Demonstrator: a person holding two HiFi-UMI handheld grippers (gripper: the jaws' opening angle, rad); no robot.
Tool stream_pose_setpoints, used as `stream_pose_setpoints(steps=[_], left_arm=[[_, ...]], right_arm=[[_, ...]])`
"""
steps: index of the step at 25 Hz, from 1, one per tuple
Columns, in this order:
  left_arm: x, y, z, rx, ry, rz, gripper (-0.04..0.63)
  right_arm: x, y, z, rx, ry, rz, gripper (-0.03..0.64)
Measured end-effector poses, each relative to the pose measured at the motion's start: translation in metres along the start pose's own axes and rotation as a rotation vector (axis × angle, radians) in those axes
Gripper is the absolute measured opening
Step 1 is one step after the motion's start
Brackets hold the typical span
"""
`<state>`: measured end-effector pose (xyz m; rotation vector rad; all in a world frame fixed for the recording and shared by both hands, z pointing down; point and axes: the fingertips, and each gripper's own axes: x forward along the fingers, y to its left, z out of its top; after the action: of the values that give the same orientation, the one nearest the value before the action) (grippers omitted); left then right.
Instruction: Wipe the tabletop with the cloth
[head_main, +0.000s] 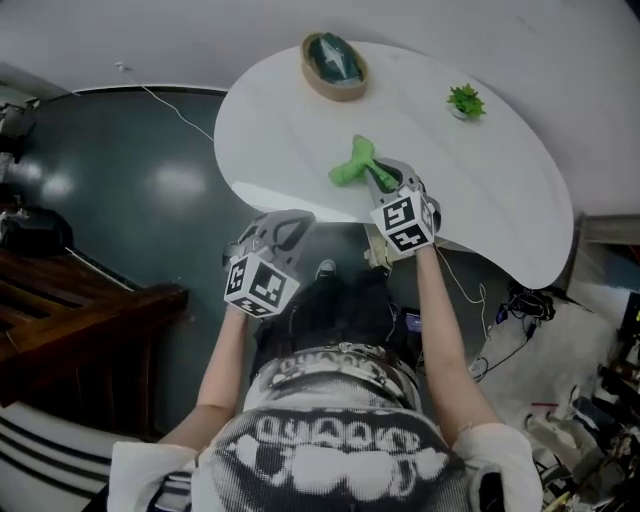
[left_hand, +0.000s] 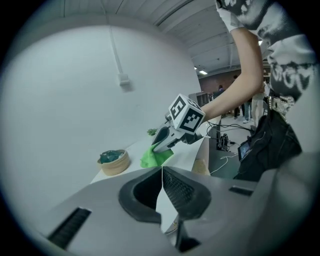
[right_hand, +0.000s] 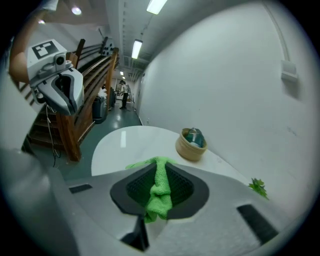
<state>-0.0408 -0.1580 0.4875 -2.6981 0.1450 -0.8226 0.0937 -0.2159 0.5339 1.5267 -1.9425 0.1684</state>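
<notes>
The right gripper (head_main: 383, 180) is pinching the one green cloth (head_main: 352, 165) on the table (head_main: 270, 140) near its 6 o'clock edge; the left gripper (head_main: 285, 232), jaws together and empty, is hanging off it at 7. Wiping is probably just starting. One bowl (head_main: 335, 65) is sitting at 12, one plant (head_main: 465, 102) at 2

No words, numbers or brand marks that I can read from here. The right marker cube (head_main: 407, 222) on the right gripper (head_main: 375, 176), at the near edge of the table (head_main: 290, 130), and the left marker cube (head_main: 260, 283) on the left gripper (head_main: 290, 226), just off that edge, carry only black-and-white square code patterns, no letters. The white print on the person's shirt (head_main: 340, 450), below the table's near edge in the head view, does not resolve into text.
</notes>
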Motion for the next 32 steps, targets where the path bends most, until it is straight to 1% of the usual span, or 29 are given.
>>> stream_pose_setpoints(steps=[4,9,14,18,21,25,28,32], left_arm=[[-0.039,0.01,-0.033,-0.046,0.033,0.063,0.006],[-0.077,0.021,-0.07,-0.106,0.073,0.143,0.008],[-0.107,0.028,-0.096,-0.152,0.102,0.2,0.006],[-0.121,0.03,-0.112,-0.174,0.114,0.217,0.008],[-0.12,0.03,-0.114,-0.174,0.112,0.207,0.006],[-0.108,0.029,-0.103,-0.155,0.092,0.17,0.006],[-0.094,0.024,-0.088,-0.133,0.078,0.138,0.006],[-0.062,0.012,-0.06,-0.098,0.057,0.089,0.006]], right_arm=[[0.032,0.055,0.036,-0.03,-0.031,0.087,0.051],[0.064,0.113,0.067,-0.087,-0.051,0.191,0.051],[0.085,0.152,0.087,-0.121,-0.061,0.256,0.052],[0.095,0.173,0.089,-0.131,-0.046,0.287,0.052],[0.095,0.174,0.078,-0.125,-0.018,0.283,0.051],[0.084,0.158,0.054,-0.096,0.028,0.252,0.052],[0.07,0.14,0.035,-0.074,0.054,0.226,0.052],[0.046,0.103,0.003,-0.037,0.078,0.177,0.052]])
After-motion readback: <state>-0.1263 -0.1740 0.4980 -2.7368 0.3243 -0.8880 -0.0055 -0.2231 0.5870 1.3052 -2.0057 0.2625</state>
